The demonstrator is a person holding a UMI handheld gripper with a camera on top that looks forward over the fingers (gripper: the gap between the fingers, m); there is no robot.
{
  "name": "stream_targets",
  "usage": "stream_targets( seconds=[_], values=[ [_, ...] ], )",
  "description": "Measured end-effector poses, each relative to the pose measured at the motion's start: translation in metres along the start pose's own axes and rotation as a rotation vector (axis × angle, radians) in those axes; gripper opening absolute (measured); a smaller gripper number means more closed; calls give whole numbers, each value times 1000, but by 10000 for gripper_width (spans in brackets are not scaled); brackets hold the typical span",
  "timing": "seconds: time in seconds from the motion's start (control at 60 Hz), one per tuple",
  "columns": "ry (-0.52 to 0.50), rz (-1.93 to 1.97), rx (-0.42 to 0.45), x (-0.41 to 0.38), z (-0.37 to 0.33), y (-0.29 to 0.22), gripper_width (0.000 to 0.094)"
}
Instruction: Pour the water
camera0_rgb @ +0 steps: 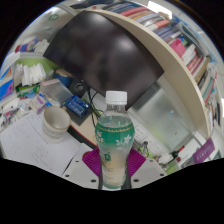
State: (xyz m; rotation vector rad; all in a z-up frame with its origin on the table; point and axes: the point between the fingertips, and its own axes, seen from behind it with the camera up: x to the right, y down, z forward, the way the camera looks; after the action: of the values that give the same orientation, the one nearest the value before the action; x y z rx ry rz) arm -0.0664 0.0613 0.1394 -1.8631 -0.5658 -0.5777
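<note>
A capped water bottle (115, 140) stood upright between the gripper (113, 165) fingers, both magenta pads (93, 162) pinching its lower body (green label forward). A white bowl (55, 120) sat on the desk (45, 150) beyond.

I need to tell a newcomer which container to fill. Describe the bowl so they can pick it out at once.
Start at the big dark monitor on the desk. Below it, beside the clear white-capped bottle that stands between the claw's fingers, sits the bowl. It is the only round, open, cream-white vessel there.
</note>
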Motion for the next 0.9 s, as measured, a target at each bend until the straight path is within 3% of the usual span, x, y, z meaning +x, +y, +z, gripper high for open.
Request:
stream_targets(
  seconds=[0.267,0.517,0.683,0.9],
  values=[
    [54,-820,17,14,51,-37,315],
    [119,-1223,-17,-5,79,-46,315],
    [143,-1292,-20,-14,80,-51,318],
    [93,-1171,-30,-20,76,-47,315]
  ],
)
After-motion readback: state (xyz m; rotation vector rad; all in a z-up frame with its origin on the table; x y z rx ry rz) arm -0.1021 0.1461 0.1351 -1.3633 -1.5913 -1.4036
